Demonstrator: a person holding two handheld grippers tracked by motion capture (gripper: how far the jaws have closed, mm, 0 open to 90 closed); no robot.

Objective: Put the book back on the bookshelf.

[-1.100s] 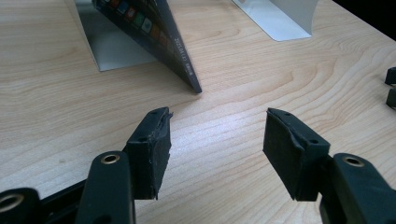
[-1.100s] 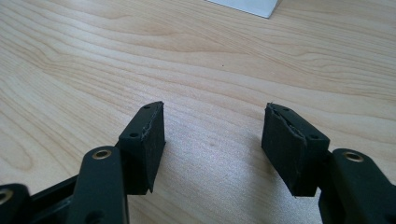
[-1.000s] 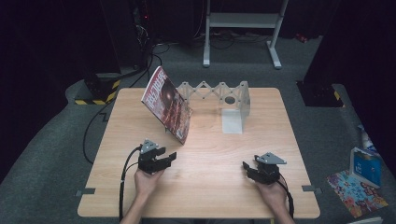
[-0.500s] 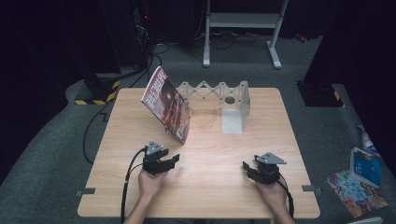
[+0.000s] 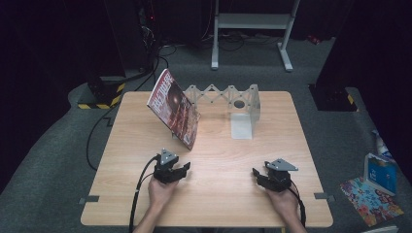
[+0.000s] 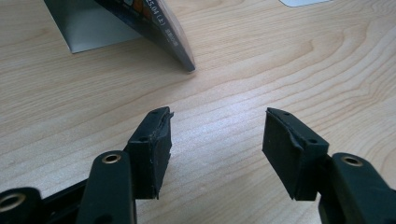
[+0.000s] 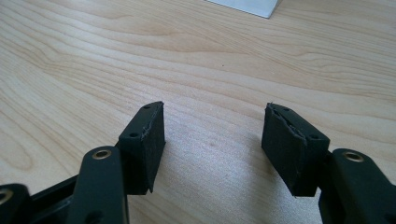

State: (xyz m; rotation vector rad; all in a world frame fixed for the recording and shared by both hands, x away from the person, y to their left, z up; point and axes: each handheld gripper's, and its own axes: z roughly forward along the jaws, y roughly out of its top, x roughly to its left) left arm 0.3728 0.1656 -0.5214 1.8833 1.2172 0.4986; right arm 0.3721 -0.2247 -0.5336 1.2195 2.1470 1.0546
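1. Jaws of the left gripper (image 5: 183, 168) are spread wide and nothing is held between them; bare table (image 5: 218, 145) is seen in the gap.
2. Just ahead of that gripper, slightly to its left, the magazine (image 5: 174, 108) is propped tilted against the grey folding rack (image 5: 228, 97), its lower corner (image 6: 189, 66) resting on the wood.
3. The right gripper (image 5: 256, 173) is likewise released, empty, well apart from the magazine.

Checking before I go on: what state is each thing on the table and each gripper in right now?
magazine: propped tilted against the rack, lower corner on the table.
accordion rack: stretched out, upright.
left gripper: open, holds nothing, low over the table near the magazine's corner.
right gripper: open, holds nothing.
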